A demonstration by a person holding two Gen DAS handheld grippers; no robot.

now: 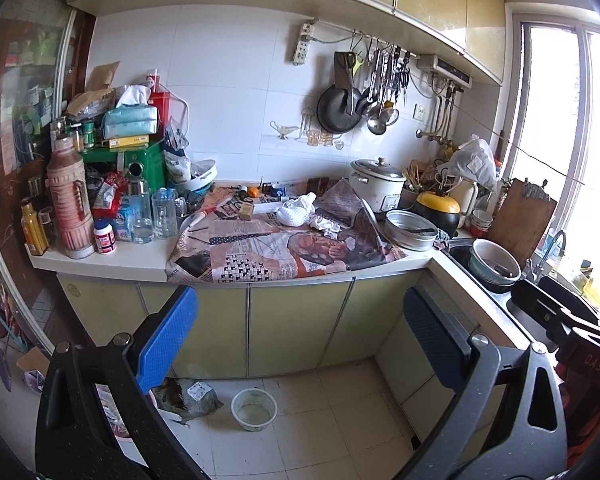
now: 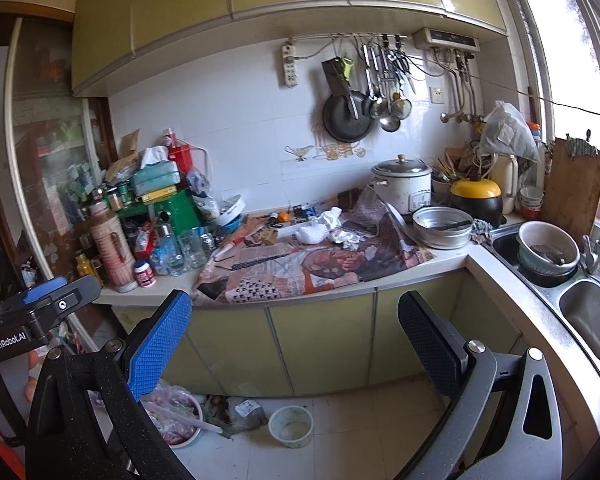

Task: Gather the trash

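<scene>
Crumpled white paper and tissue [image 1: 297, 211] lie on a newspaper sheet [image 1: 260, 252] spread over the kitchen counter; they also show in the right wrist view [image 2: 324, 226]. A crumpled grey wrapper [image 1: 198, 398] and a dirty white cup [image 1: 254, 409] lie on the floor by the cabinets. My left gripper [image 1: 300, 344] is open and empty, held well back from the counter. My right gripper [image 2: 296, 344] is open and empty too, beside the left one [image 2: 40, 308].
Bottles, jars and boxes [image 1: 100, 184] crowd the counter's left end. A rice cooker [image 1: 376, 188], a steel pan [image 1: 410, 229] and a yellow-lidded pot [image 1: 438, 206] stand at right. A sink [image 2: 592, 320] with bowls [image 2: 546, 250] runs along the right. A pink basin [image 2: 176, 420] sits on the floor.
</scene>
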